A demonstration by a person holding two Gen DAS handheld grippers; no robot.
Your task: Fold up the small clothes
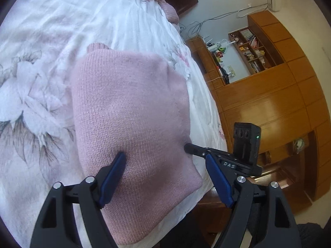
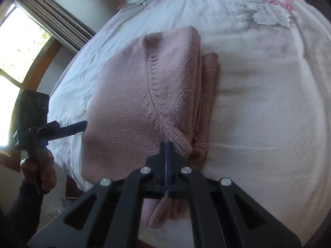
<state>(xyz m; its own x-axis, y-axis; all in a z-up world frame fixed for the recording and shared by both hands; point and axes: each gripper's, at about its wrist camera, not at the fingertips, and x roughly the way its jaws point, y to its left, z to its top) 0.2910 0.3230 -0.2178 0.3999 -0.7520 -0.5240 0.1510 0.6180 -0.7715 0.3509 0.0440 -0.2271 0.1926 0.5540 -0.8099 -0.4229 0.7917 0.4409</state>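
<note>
Right wrist view: your right gripper (image 2: 166, 144) is clamped on the pink knit sweater's (image 2: 128, 95) near corner; it stretches lengthwise away across the bedspread (image 2: 258, 103), your left gripper (image 1: 165, 173) spread above it

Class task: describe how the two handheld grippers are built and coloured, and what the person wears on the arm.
The left gripper has black struts, silver bolts and blue finger pads. The right gripper has the same build and carries white "DAS" lettering and a black box with a green light. The sleeve is dark.
</note>
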